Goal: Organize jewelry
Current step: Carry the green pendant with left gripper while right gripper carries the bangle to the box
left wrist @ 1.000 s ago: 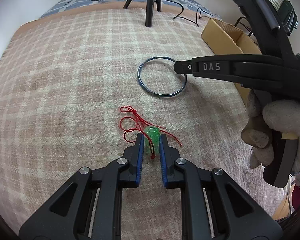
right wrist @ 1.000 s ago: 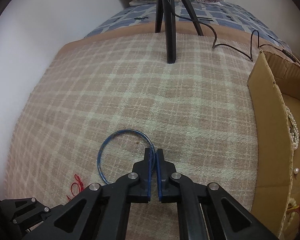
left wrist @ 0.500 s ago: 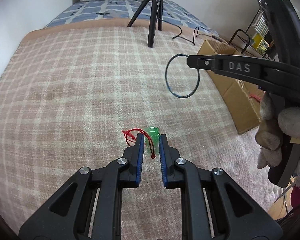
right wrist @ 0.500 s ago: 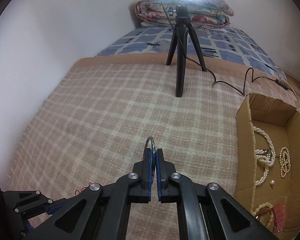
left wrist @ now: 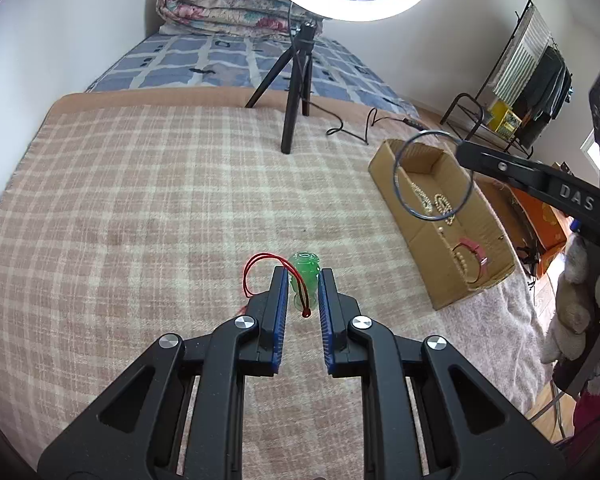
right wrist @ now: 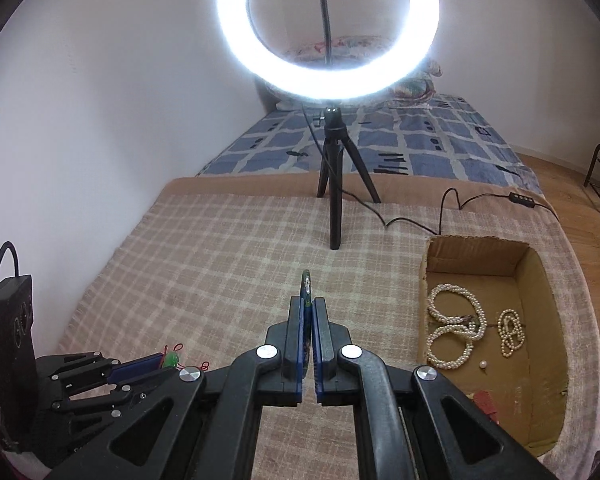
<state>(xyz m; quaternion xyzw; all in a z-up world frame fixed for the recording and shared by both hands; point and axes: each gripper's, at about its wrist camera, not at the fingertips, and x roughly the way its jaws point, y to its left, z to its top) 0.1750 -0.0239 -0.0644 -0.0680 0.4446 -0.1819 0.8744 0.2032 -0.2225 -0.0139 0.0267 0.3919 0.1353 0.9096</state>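
Left wrist view, bed cover: pink-and-cream checked woven blanket (left wrist: 140, 208); a second ago both pieces of jewelry lay on it, now neither touches it.
Receptacle: open brown cardboard box (left wrist: 392, 168) at the blanket's right edge, already holding white pearl strands (right wrist: 454, 330) and a pink strap-like piece (left wrist: 474, 250); a second ago only its corner showed, now its whole interior is in sight.
Right gripper (right wrist: 309, 320): black two-finger tool with blue pads, fingers pressed together on the rim of the bangle; raised off the blanket since a second ago.
Thin dark-blue metal bangle (left wrist: 434, 176): formerly flat on the blanket, now hanging in the air from the right gripper, seen in the left wrist view against the box opening; edge-on in the right wrist view.
Left gripper (left wrist: 303, 288): fingers clamped on the pendant, narrow gap between them; also lifted.
Small translucent green glass-like pendant (left wrist: 305, 270) on thin red cord (left wrist: 256, 270): clear of the blanket, cord looping loose to the left of the fingers.
Task standing: both pickups judged complete; remaining work is likely carrying each piece over the box and releasing it there.
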